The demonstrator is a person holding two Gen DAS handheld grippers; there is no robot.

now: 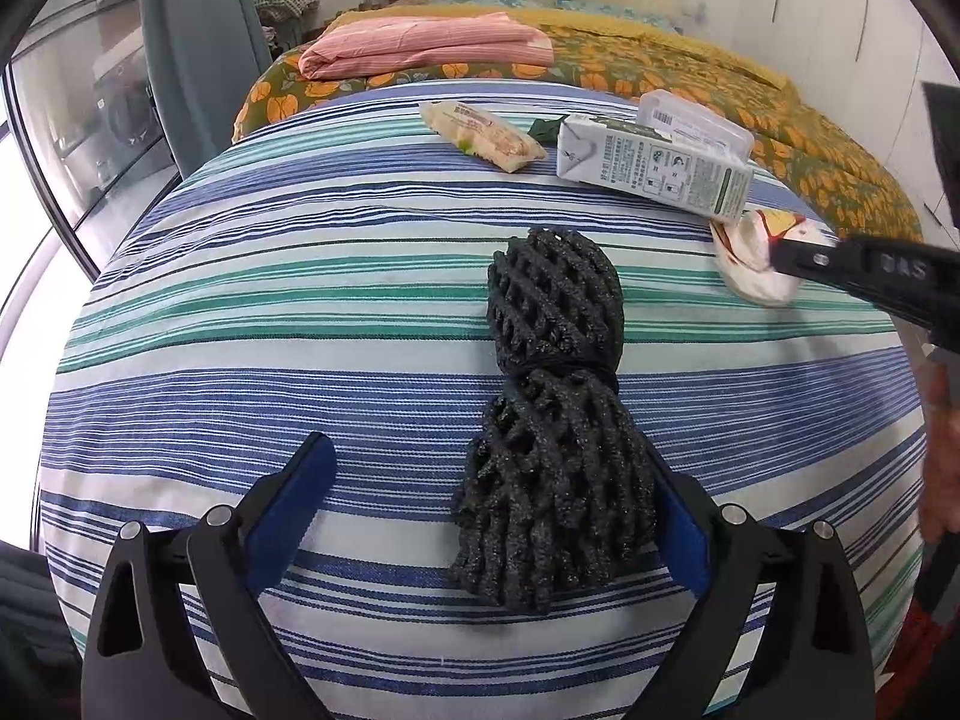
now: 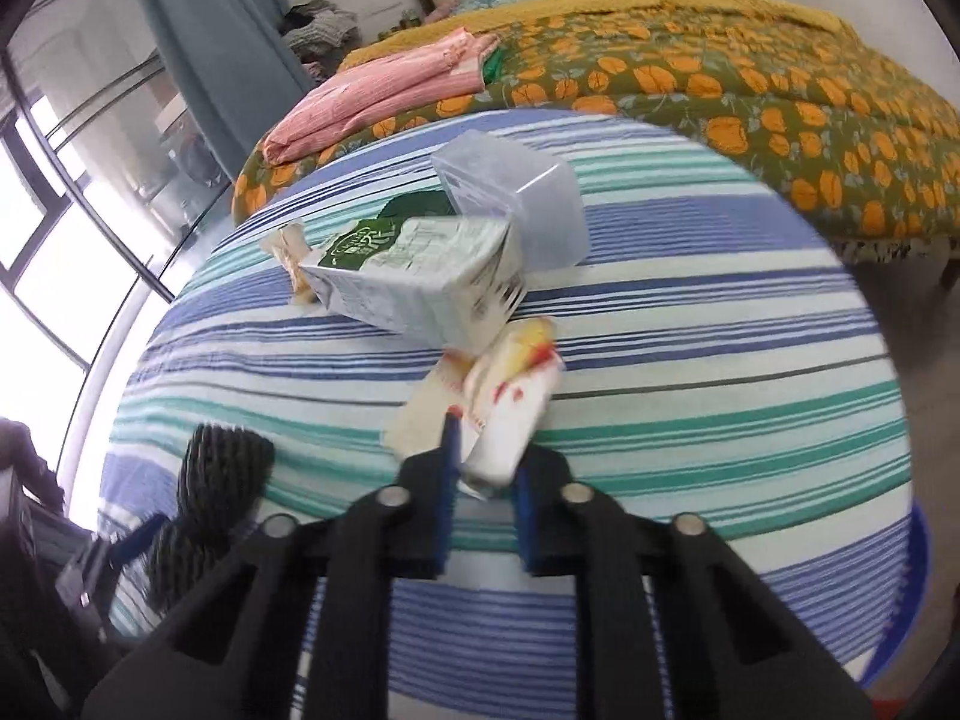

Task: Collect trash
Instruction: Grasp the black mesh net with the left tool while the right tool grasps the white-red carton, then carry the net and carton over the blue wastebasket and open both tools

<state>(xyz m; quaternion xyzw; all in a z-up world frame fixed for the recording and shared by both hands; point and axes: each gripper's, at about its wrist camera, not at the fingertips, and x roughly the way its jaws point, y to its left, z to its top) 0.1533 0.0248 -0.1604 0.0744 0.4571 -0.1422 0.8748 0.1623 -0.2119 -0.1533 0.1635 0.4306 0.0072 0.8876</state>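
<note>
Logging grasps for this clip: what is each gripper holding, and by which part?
The right gripper pinches the white wrapper at its near end. The left gripper is open around the black foam net, holding nothing.

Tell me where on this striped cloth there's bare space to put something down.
Free: the striped cloth left of the black foam net, and its right side beyond the crumpled wrapper. Crowded: the far middle, where snack packet, milk carton and clear plastic box cluster.

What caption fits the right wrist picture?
Right claw pinches a crumpled white wrapper beside the milk carton on the striped cloth.
</note>
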